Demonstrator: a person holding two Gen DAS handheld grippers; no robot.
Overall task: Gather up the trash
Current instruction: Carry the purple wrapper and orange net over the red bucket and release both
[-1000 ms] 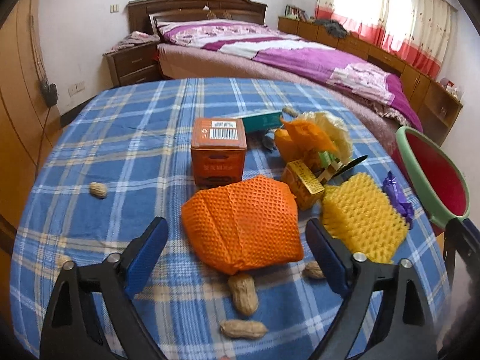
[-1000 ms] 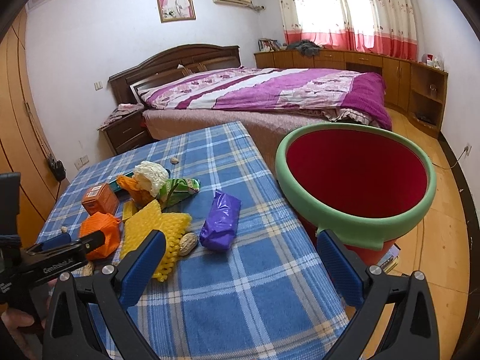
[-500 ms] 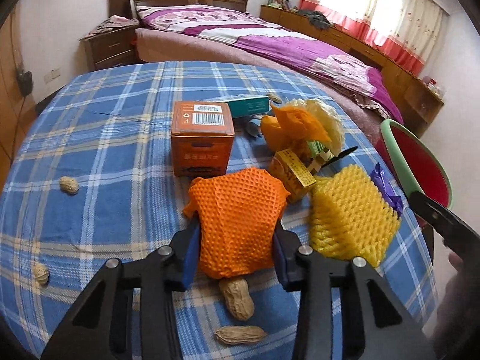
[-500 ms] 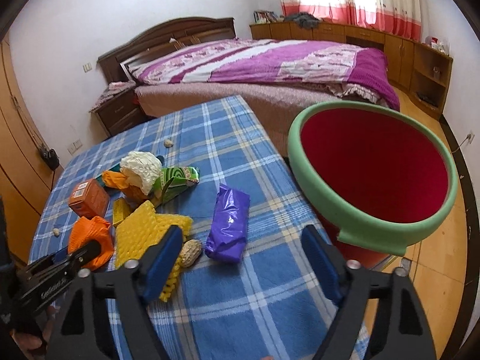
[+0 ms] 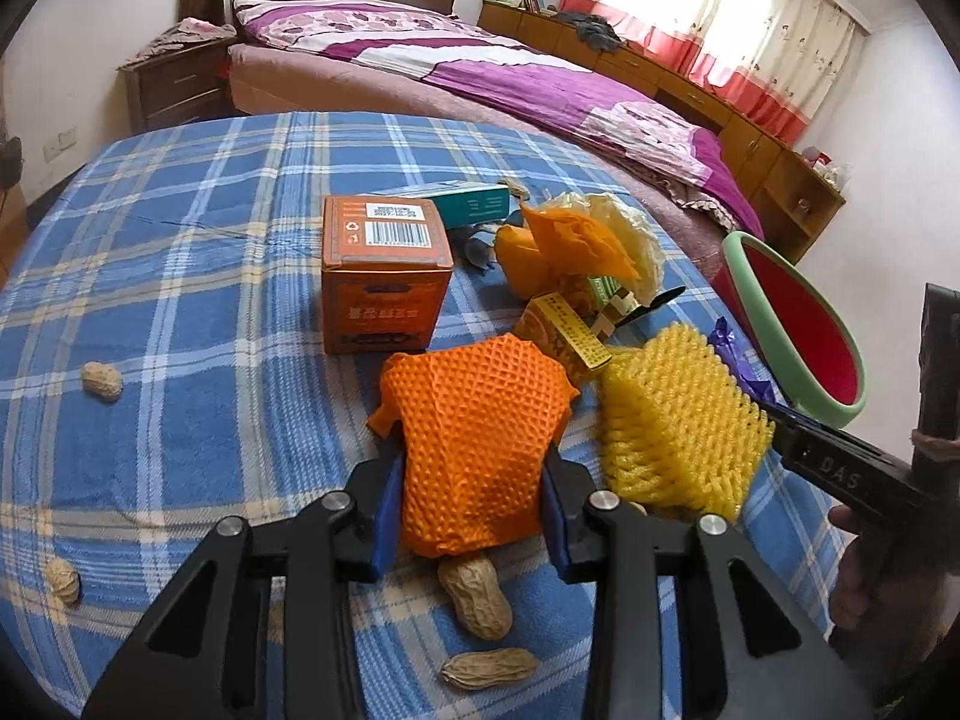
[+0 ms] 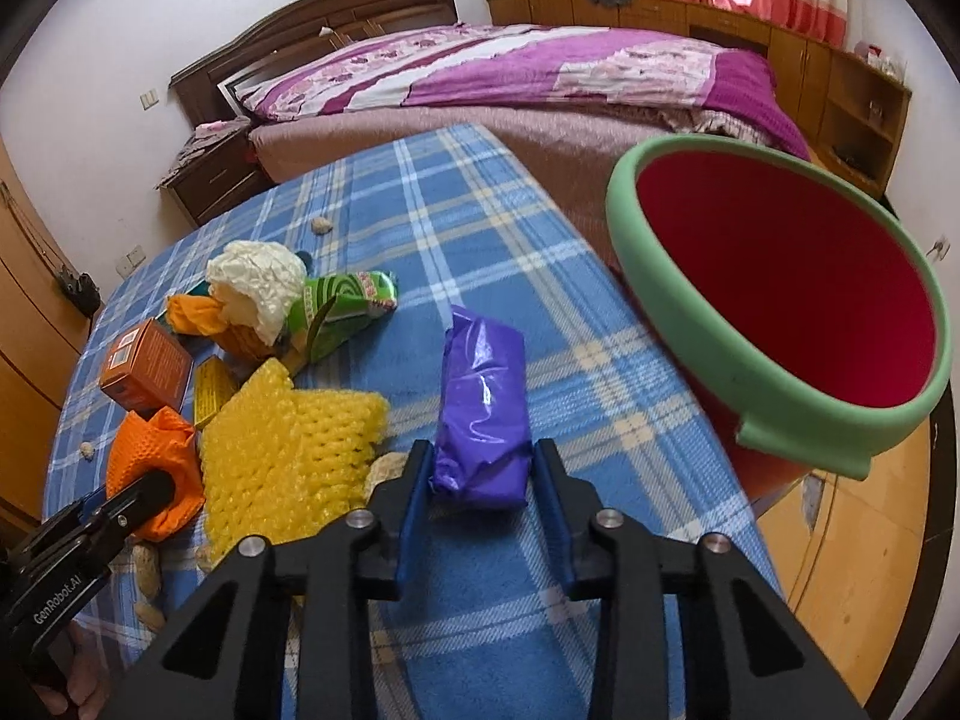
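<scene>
My left gripper (image 5: 471, 510) is shut on an orange foam net (image 5: 477, 438), which also shows in the right wrist view (image 6: 153, 468). My right gripper (image 6: 483, 495) is closed around the near end of a purple wrapper (image 6: 483, 408) lying on the blue plaid table (image 6: 420, 228). The red bin with a green rim (image 6: 660, 276) stands just past the table's right edge; it also shows at the right of the left wrist view (image 5: 756, 312).
A yellow foam net (image 5: 678, 426), an orange box (image 5: 384, 276), a small yellow box (image 5: 567, 330), a teal box (image 5: 474, 201), crumpled orange and white wrappers (image 5: 594, 240), a green packet (image 6: 342, 312) and several peanuts (image 5: 474, 594) lie on the table. A bed (image 5: 480, 72) stands behind.
Both grippers moved forward and closed: the left onto the orange foam net, the right onto the purple wrapper.
</scene>
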